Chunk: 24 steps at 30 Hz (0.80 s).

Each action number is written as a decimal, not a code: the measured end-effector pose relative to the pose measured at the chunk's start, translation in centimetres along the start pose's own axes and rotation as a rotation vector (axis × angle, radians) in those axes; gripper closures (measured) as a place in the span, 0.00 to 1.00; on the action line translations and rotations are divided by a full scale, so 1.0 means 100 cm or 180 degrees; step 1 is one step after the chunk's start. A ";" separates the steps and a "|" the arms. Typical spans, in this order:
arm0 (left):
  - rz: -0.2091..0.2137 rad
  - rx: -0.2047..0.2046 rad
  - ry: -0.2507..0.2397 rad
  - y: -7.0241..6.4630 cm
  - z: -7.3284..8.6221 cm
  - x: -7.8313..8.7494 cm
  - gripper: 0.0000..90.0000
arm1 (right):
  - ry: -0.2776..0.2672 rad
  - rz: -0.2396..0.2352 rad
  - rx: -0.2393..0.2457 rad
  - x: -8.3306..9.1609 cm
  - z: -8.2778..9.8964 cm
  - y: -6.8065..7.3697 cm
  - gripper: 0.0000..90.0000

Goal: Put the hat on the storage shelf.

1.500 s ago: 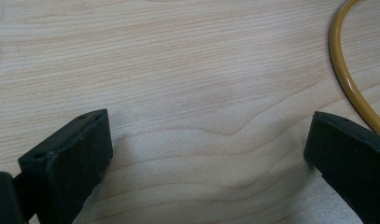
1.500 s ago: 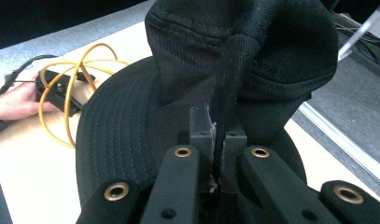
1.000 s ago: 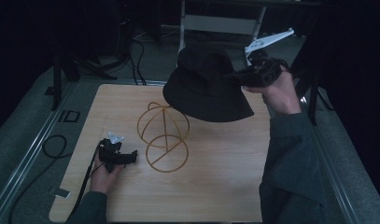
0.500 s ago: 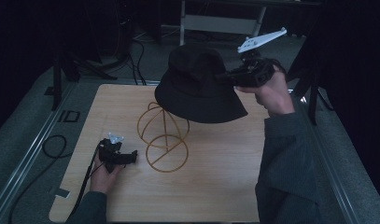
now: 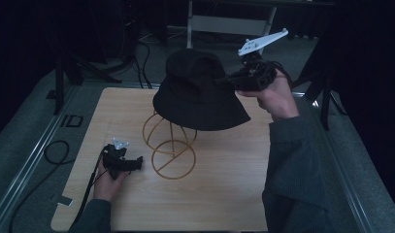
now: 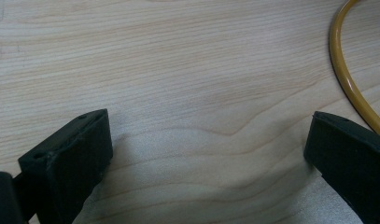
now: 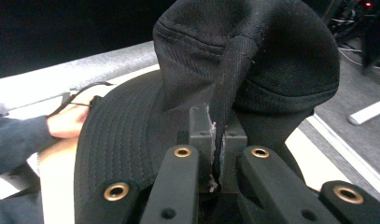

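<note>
**Hat held over the wire stand**

My right gripper [image 5: 234,80] is clamped on a pinched fold of the black hat [image 5: 200,92], gripping the side of the crown so the brim hangs free and level. I'm holding the hat in the air just above the gold wire stand [image 5: 168,141], its brim over the stand's top loop, which I judge is the setup for lowering it on. My left gripper [image 5: 132,163] rests low on the wooden table [image 5: 224,194] beside the stand's base ring, jaws spread apart on nothing, kept near in case the stand needs steadying.
</note>
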<state>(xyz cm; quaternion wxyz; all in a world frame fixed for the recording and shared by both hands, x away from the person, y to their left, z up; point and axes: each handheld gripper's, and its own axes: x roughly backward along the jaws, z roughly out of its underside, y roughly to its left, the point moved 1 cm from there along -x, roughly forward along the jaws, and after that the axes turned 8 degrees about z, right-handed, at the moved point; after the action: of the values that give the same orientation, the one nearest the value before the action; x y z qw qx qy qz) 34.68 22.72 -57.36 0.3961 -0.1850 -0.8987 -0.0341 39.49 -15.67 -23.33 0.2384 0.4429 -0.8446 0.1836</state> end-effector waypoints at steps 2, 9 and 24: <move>0.0001 -0.0002 0.0003 0.000 0.000 0.000 0.01 | 0.0005 -0.0011 0.0002 -0.001 0.000 0.001 0.98; -0.0004 -0.0004 -0.0001 0.000 0.000 0.000 0.01 | -0.0042 -0.0083 0.0062 -0.004 -0.003 0.008 0.98; -0.0002 -0.0001 -0.0004 0.000 0.000 0.000 0.01 | -0.0140 -0.0284 0.0203 -0.014 -0.009 0.022 0.98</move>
<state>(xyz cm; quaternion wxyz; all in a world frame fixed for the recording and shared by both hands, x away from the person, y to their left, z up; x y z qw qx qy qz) 34.68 22.72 -57.36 0.3955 -0.1847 -0.8991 -0.0342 38.56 -13.05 -23.58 0.2135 0.4914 -0.8227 0.1899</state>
